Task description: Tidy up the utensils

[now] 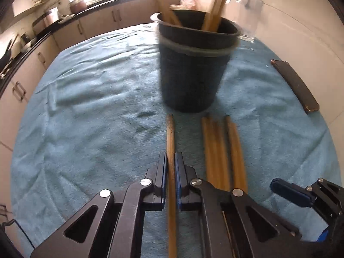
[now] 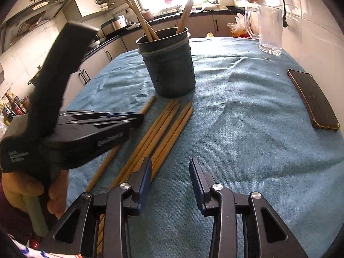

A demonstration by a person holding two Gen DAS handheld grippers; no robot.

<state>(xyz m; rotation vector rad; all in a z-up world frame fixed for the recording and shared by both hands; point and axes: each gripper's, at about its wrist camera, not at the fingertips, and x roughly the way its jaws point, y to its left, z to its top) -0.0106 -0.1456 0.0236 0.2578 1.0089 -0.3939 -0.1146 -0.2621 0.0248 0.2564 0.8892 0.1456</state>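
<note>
A dark utensil holder stands on the blue cloth and holds several wooden utensils. My left gripper is shut on one wooden stick that lies pointing at the holder. Several more wooden sticks lie side by side just right of it. In the right wrist view the holder stands ahead, the loose sticks lie at front left, and the left gripper grips its stick. My right gripper is open and empty above the cloth, beside the sticks; it also shows in the left wrist view.
A dark phone lies on the cloth at the right; it also shows in the left wrist view. A clear glass jug stands at the back right. Kitchen counters and cabinets run behind the table on the left.
</note>
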